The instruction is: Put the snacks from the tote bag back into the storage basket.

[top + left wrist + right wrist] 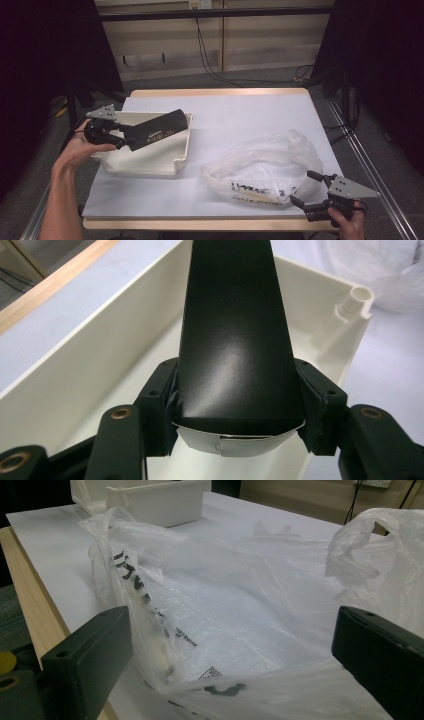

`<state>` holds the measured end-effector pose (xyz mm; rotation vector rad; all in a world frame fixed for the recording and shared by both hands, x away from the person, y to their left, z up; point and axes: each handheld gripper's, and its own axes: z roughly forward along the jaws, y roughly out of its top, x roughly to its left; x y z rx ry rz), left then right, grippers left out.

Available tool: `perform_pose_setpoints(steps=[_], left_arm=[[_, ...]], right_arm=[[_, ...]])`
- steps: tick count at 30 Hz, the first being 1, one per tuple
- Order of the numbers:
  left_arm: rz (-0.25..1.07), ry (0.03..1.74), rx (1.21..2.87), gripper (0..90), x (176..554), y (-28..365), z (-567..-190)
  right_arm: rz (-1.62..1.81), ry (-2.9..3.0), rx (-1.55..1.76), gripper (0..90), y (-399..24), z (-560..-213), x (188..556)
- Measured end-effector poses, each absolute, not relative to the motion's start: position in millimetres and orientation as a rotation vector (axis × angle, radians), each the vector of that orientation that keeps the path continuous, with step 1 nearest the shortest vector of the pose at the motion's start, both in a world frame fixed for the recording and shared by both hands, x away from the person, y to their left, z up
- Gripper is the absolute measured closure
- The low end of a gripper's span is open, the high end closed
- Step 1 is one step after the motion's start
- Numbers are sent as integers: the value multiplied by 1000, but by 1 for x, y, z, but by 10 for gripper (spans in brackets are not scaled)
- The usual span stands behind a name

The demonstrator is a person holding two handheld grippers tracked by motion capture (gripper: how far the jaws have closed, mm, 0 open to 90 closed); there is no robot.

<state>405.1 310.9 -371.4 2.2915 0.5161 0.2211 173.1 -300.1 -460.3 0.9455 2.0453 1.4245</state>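
Note:
A long black box point(159, 129) slants over the white bin point(150, 162) at the table's left, one end resting near the bin's far right rim. My left gripper point(127, 136) is shut on the box's near end. The left gripper view shows both pads pressed against the sides of the box point(235, 340), above the bin's inside wall point(75, 385). A crumpled clear plastic bag point(265, 165) with black print lies at the front right. My right gripper point(304, 187) stands open at its near right edge. In the right gripper view the jaws spread wide on either side of the bag point(235, 605).
The white tabletop point(235, 115) has a wooden edge along the front and back. A metal rail point(365, 160) runs along the right side, with cables on the floor behind. The bin point(160, 502) stands beyond the bag in the right gripper view.

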Motion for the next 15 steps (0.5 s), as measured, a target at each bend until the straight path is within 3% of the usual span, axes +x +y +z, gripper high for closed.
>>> perform_pose_setpoints(steps=[15], left_arm=[[186, 540, 2344, 433, 410, 310, -395]], right_arm=[[1430, 2064, 941, 22, -299, -461, 175]])
